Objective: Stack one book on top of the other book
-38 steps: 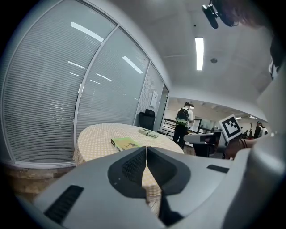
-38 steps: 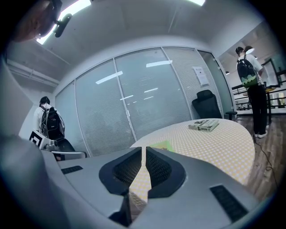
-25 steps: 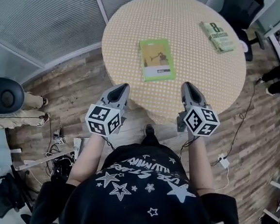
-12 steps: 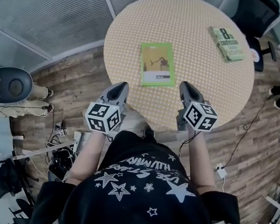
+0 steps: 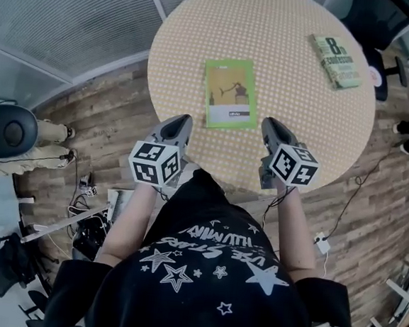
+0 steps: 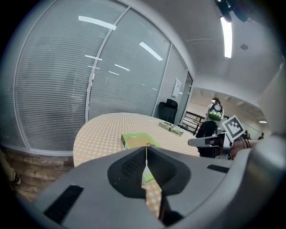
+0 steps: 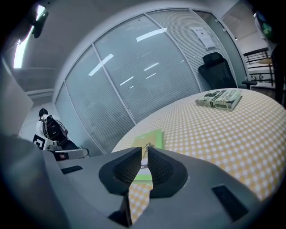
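Green slim book [image 5: 230,94] flat on round yellow-checked counter [image 5: 273,30], thicker pale-green book [image 5: 336,61] well apart near far rim, left tool [image 5: 183,119] and right tool [image 5: 271,122] closed, empty

Table [image 5: 290,81] top was mostly free. Obstacles: green book [image 5: 230,94] at center-top of head view, 2nd book [image 5: 336,61] upper right near rim, well apart. Wide bare strip lay btwn them; left part of top, upper left of center, also bare.
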`<action>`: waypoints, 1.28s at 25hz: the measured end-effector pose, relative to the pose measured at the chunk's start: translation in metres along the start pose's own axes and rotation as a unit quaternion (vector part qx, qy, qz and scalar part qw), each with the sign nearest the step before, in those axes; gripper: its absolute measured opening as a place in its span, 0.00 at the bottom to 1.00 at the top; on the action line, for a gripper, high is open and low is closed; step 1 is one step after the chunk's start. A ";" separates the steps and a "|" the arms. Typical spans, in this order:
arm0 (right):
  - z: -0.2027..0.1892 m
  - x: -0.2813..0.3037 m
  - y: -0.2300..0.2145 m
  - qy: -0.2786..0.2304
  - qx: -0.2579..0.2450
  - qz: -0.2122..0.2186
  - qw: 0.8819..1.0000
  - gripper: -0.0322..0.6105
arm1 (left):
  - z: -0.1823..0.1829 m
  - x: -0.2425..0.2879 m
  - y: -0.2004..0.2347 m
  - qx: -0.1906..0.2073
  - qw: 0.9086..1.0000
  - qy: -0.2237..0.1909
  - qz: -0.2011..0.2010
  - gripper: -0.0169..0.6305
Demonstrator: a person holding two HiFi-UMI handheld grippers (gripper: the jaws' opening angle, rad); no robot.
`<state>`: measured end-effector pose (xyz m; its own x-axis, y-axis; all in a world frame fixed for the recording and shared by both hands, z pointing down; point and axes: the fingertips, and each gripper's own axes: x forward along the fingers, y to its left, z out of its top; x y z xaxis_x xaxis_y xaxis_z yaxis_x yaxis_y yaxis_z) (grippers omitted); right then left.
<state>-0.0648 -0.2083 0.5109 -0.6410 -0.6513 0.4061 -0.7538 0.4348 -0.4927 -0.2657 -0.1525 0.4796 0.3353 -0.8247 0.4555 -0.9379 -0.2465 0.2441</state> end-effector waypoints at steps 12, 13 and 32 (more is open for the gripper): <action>0.006 0.052 -0.021 0.056 0.019 -0.025 0.998 0.12 | -0.008 0.076 0.030 -0.026 0.995 0.078 -0.050 0.05; 0.004 0.056 -0.021 0.063 0.021 -0.026 0.997 0.12 | -0.010 0.081 0.031 -0.030 0.994 0.084 -0.056 0.05; -0.040 0.105 -0.039 0.184 0.045 -0.019 0.982 0.37 | -0.054 0.133 0.024 -0.118 0.967 0.183 -0.129 0.44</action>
<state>-0.1083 -0.2694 0.6036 -0.6333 -0.3896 0.6687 -0.7735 0.3459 -0.5310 -0.2388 -0.2403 0.5920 0.6055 -0.5054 0.6148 -0.7865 -0.2620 0.5593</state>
